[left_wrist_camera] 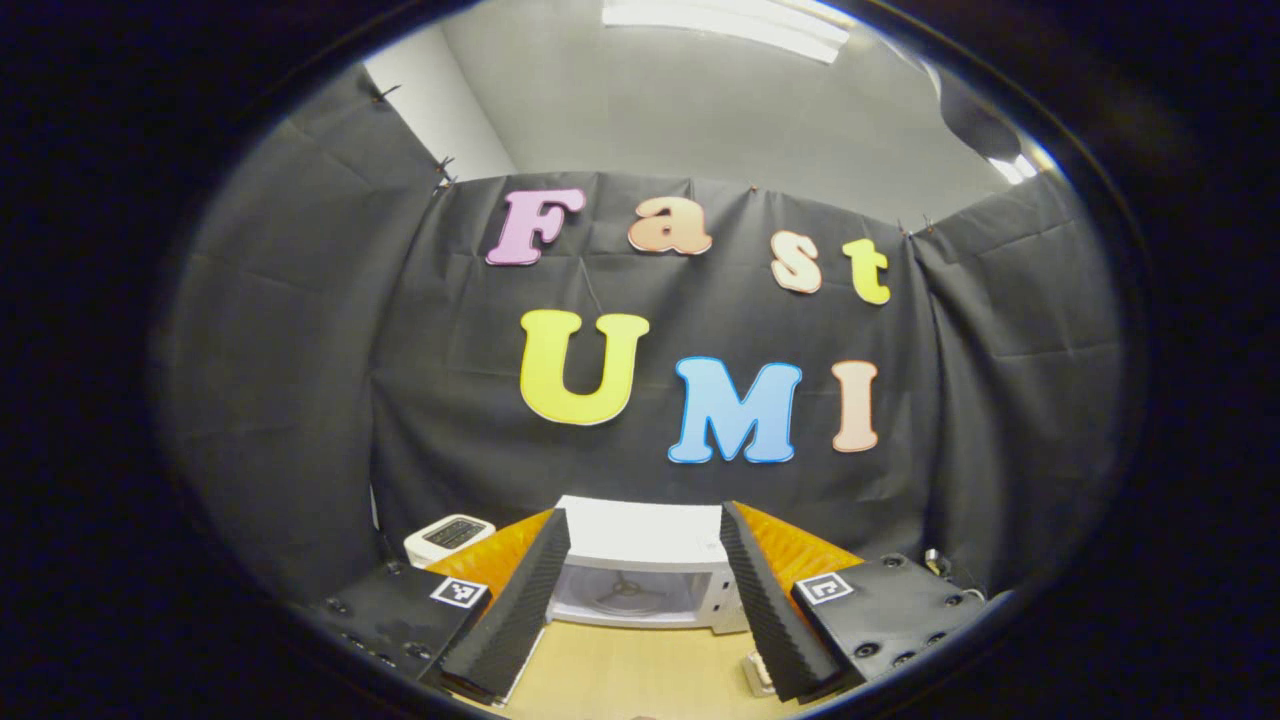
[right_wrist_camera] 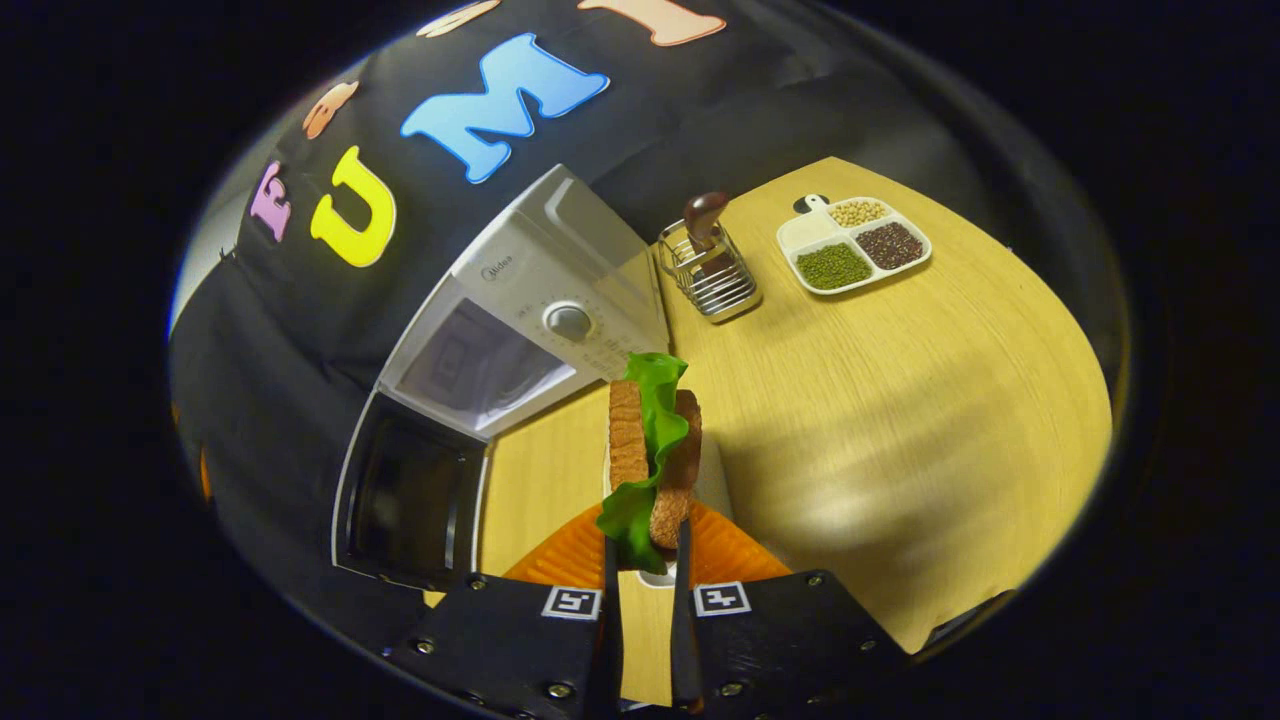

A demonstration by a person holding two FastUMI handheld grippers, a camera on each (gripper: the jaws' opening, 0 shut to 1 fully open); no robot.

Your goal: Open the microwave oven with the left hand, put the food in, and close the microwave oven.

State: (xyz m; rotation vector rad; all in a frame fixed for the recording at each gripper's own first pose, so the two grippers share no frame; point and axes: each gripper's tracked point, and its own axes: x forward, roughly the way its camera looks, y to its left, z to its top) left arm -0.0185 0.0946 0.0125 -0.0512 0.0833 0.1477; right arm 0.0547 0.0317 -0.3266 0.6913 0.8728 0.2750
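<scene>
The white microwave (right_wrist_camera: 560, 290) stands on the wooden table (right_wrist_camera: 900, 400). Its dark-glass door (right_wrist_camera: 410, 505) is swung open to the left. In the left gripper view the microwave (left_wrist_camera: 640, 545) sits straight ahead, and its cavity with the turntable (left_wrist_camera: 625, 590) shows. My left gripper (left_wrist_camera: 645, 515) is open, fingers spread wide with nothing between them, some way back from the oven. My right gripper (right_wrist_camera: 647, 535) is shut on a sandwich (right_wrist_camera: 628, 435) of two brown bread slices with green lettuce. It holds the sandwich upright above the table, in front of the microwave's control panel.
To the right of the microwave stands a wire rack (right_wrist_camera: 712, 275) holding a brown item. Beyond it lies a white divided tray (right_wrist_camera: 853, 245) of beans and grains. A small white device (left_wrist_camera: 448, 535) sits left of the microwave.
</scene>
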